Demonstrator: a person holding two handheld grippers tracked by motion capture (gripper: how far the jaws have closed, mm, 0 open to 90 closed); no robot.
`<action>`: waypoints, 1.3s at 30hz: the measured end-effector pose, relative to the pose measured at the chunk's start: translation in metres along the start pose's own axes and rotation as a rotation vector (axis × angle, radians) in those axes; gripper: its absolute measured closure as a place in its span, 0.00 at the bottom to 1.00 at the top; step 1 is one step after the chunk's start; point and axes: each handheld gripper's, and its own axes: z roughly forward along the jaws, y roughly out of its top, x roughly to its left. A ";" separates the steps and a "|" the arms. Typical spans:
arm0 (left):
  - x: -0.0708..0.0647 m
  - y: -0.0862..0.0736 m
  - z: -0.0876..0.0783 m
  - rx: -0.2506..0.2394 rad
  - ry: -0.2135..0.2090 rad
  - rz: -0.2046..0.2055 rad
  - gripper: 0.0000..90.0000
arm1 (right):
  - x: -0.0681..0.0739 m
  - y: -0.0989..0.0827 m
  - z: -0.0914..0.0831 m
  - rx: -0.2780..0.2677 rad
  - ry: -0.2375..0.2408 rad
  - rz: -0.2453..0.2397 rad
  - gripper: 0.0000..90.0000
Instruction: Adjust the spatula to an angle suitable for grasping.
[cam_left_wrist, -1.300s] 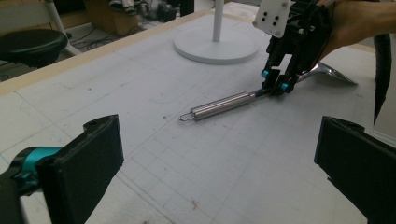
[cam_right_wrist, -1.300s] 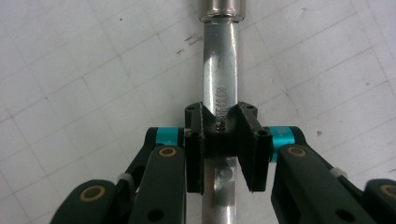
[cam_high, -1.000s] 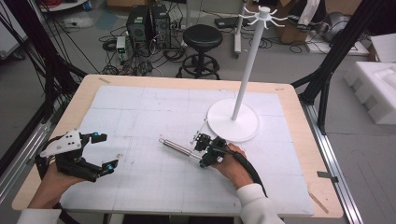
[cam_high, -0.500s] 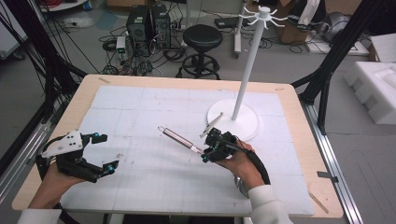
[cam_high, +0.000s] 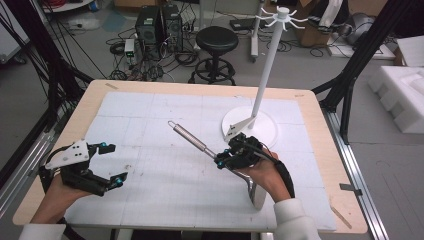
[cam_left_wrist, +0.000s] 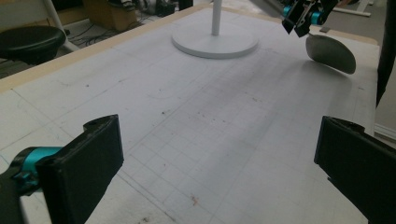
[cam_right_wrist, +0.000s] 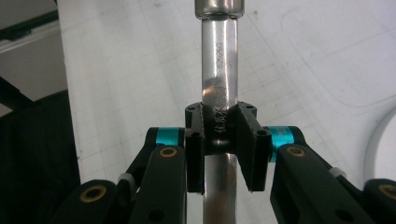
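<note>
Above the table (cam_high: 150, 107), near the white stand (cam_high: 252, 125), the right gripper (cam_high: 235, 156) is clamped on the metal stem of a ladle (cam_right_wrist: 218, 88), bowl hanging low toward the person. The left gripper (cam_high: 97, 167) rests with jaws apart. The smooth round stem could twist or slip in the pads.
</note>
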 end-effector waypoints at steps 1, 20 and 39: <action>0.000 0.000 0.000 0.001 0.000 0.001 0.02 | 0.000 0.000 0.000 0.000 0.000 0.000 0.83; -0.003 0.003 0.001 -0.003 -0.017 0.013 0.02 | 0.005 0.005 -0.028 -0.297 0.118 -0.100 0.83; -0.006 0.007 0.003 -0.019 -0.066 0.026 0.02 | 0.015 0.008 -0.035 -0.482 0.217 -0.203 0.83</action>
